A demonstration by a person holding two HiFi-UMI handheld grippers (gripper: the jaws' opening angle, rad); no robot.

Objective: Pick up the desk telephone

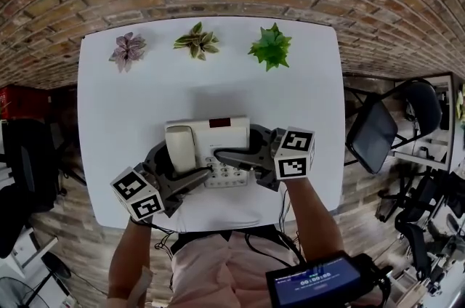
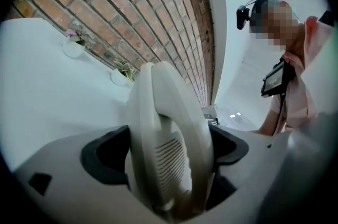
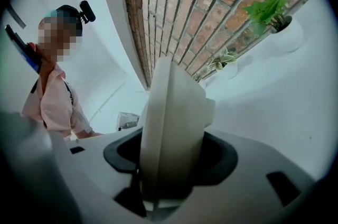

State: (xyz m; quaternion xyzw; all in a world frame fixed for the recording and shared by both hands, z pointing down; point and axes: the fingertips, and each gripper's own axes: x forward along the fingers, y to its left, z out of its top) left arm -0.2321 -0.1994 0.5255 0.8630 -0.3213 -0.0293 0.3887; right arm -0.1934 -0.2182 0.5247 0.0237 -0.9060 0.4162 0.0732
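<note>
Left hand-held gripper (image 1: 202, 173) and right hand-held gripper (image 1: 222, 156) each clamp one side of the desk telephone (image 1: 218, 136) between them.

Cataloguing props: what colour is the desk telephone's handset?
Cream white. The handset shows best in the head view.

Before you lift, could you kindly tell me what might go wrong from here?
The left fingers straddle the handset, which merely rests on the telephone base; lifting there might pull it off its cradle.
The right fingers have only the telephone base's thin edge between them, and firm contact isn't clear, so it could tilt or slip onto the table.
</note>
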